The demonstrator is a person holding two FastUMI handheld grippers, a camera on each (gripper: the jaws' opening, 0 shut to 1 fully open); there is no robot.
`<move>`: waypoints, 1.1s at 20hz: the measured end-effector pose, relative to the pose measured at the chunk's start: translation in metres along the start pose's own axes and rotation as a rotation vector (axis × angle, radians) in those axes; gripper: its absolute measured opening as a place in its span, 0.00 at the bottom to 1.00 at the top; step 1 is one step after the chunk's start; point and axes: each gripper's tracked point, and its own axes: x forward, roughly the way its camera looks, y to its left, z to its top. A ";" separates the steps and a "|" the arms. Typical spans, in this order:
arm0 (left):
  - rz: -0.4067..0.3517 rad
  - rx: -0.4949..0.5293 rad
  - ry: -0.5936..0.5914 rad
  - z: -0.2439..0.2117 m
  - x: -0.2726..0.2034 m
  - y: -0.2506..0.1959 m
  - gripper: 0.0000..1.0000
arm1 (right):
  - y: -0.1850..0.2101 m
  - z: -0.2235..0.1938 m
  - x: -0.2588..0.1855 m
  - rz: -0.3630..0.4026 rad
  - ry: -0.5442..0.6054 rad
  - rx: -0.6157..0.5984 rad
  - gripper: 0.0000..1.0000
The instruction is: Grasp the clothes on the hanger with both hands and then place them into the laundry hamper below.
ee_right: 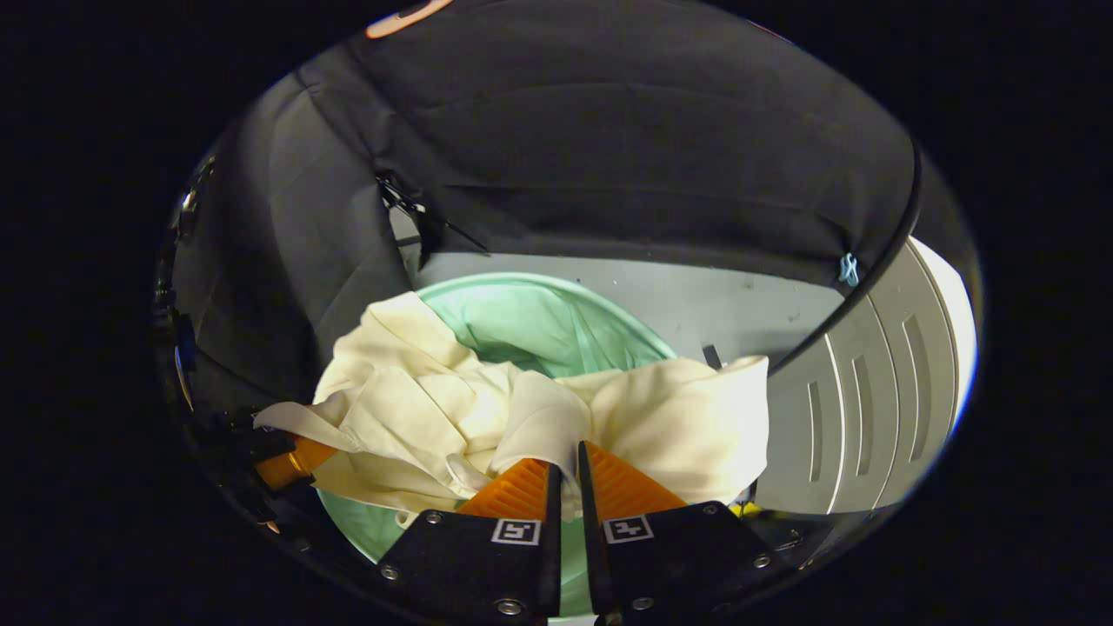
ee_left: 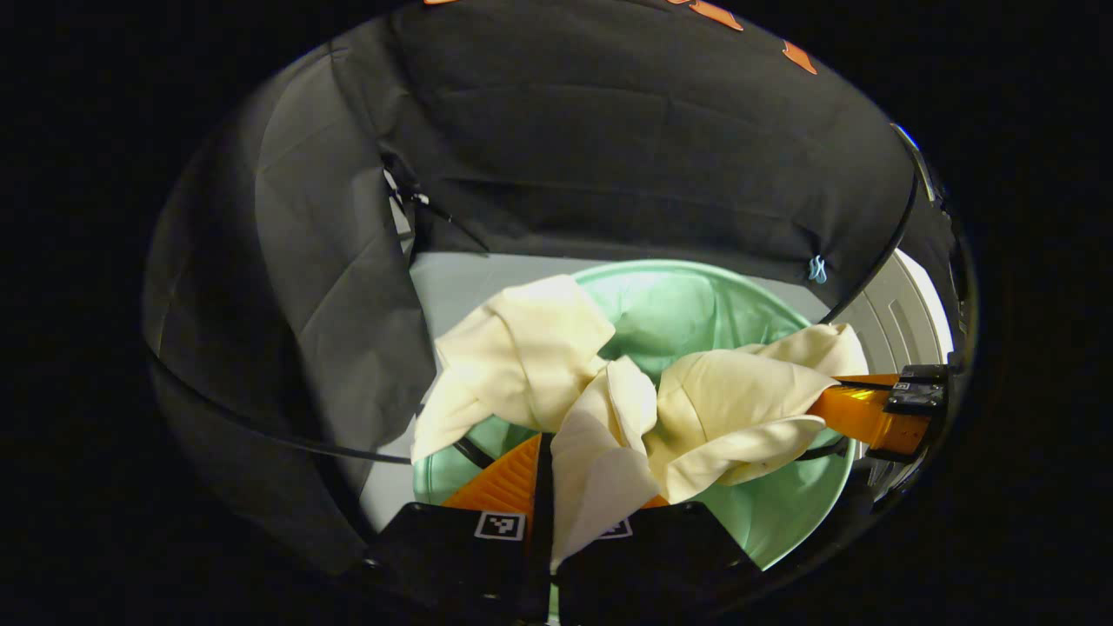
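Note:
A cream garment [ee_left: 609, 391] hangs bunched between both grippers, right over the mouth of a pale green laundry hamper [ee_left: 774, 513]. My left gripper [ee_left: 574, 487] is shut on a fold of the cloth. In the left gripper view the right gripper's fingers [ee_left: 856, 413] pinch the garment's far right end. In the right gripper view my right gripper [ee_right: 565, 478] is shut on the cream garment [ee_right: 452, 417], which drapes above the green hamper [ee_right: 539, 322]. The left gripper's fingers [ee_right: 291, 461] hold its left end there.
Black cloth walls close in behind and to the left. A white slatted panel [ee_right: 861, 417] stands to the right of the hamper, a black cable [ee_right: 869, 269] curving along it. Pale grey floor [ee_right: 696, 304] lies behind the hamper.

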 end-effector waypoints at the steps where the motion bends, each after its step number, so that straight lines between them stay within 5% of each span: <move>1: -0.003 -0.008 0.017 -0.003 0.001 -0.001 0.15 | -0.004 -0.009 0.002 -0.006 0.030 0.015 0.13; 4: -0.015 -0.046 0.045 -0.002 -0.001 -0.008 0.21 | -0.007 -0.011 0.005 -0.002 0.044 0.037 0.32; 6: -0.018 -0.047 0.053 -0.009 -0.001 -0.007 0.52 | -0.009 -0.005 0.001 0.000 0.026 0.044 0.35; 9: 0.001 -0.029 0.031 -0.006 -0.012 -0.006 0.89 | -0.009 0.004 -0.014 0.007 -0.003 0.065 0.60; 13: 0.077 0.013 -0.058 0.018 -0.037 0.009 1.00 | -0.014 0.024 -0.045 0.003 -0.064 0.078 0.93; 22: 0.061 -0.001 -0.364 0.116 -0.153 -0.005 1.00 | -0.015 0.112 -0.175 0.017 -0.346 0.069 0.94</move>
